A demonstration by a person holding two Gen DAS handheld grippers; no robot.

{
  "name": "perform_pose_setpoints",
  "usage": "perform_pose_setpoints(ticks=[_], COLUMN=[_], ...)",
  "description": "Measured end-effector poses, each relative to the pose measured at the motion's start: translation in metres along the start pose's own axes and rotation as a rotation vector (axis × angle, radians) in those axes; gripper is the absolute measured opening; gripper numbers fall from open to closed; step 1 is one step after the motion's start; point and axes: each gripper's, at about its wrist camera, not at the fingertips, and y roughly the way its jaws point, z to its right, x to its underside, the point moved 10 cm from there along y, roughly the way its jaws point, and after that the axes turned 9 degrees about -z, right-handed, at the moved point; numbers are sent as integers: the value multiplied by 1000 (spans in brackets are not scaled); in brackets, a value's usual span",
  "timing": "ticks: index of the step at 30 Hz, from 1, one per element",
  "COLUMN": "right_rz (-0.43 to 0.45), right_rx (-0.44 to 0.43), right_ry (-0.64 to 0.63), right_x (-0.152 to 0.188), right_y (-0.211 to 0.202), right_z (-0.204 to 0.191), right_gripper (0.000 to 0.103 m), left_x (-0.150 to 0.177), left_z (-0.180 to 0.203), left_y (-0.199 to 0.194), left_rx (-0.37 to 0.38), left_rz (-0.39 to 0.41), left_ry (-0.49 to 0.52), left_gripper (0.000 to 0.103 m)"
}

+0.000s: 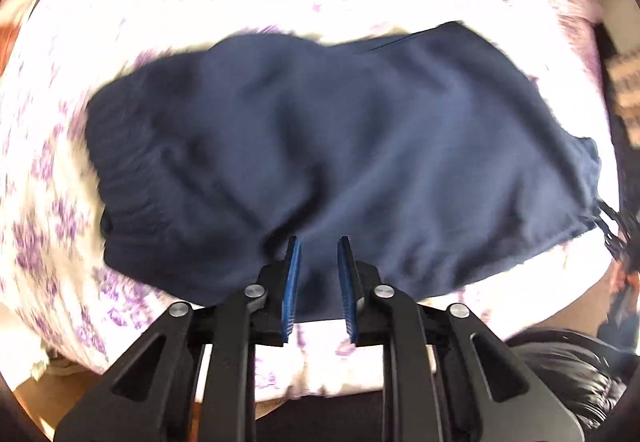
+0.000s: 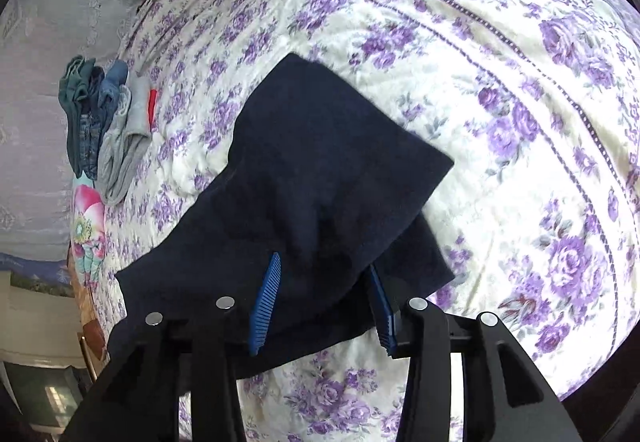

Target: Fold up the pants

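Note:
The dark navy pants (image 1: pixel 320 129) lie folded on a floral bedspread (image 1: pixel 120 1), ribbed waistband (image 1: pixel 128 169) at the left and a drawstring (image 1: pixel 612 230) at the right. My left gripper (image 1: pixel 320 242) hovers over their near edge, its blue pads a little apart with nothing pinched between them. In the right wrist view the pants (image 2: pixel 320 161) lie as a folded slab with a layer doubled over. My right gripper (image 2: pixel 324 262) stands open around a hump of that cloth, which covers the right pad's tip; the left pad (image 2: pixel 266 302) shows apart from it.
A pile of folded clothes (image 2: pixel 100 121) lies at the bedspread's left edge, with a bright flowered item (image 2: pixel 88 226) below it. A shiny black jacket (image 1: pixel 568 370) shows at the lower right of the left wrist view. Bare purple-flowered bedspread (image 2: pixel 520 121) stretches to the right of the pants.

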Motion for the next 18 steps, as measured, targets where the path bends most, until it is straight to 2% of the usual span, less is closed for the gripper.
perform_pose_setpoints(ticks=[1,3,4,5,7,8,10,11,13,15,16,18], right_rz=[-6,-32,-44,-46,-44,-38,-35,-38,-51,-77,-86,-75], right_rx=[-17,-27,-24,-16,-40,-50,-70,-72,-49,4,18,6], right_ry=[20,55,70,87,139,157,173,174,165,159,159,161], right_x=[-3,-5,-5,-5,0,3,14,20,31,37,38,39], right_y=[1,7,13,13,9,3,-13,-19,-19,-1,10,19], right_z=[2,8,10,15,19,20,18,18,19,31,37,41], right_gripper=[44,44,32,13,11,10,10,10,10,10,10,11], left_x=[-4,-10,-12,-13,-12,-9,-4,-2,-1,-2,-2,-5], left_z=[13,39,47,56,59,48,26,9,-15,-29,-29,-22], left_y=[-3,-1,5,14,37,52,66,66,63,60,61,61], left_rx=[19,56,56,48,-3,-50,-69,-40,27,88,87,20], left_rz=[12,19,9,-9,-61,-98,-131,-118,-116,-109,-106,-102], left_ry=[29,84,108,132,140,120,73,34,-44,-87,-80,-37], left_gripper=[24,43,45,45,45,43,22,4,2,2,2,2])
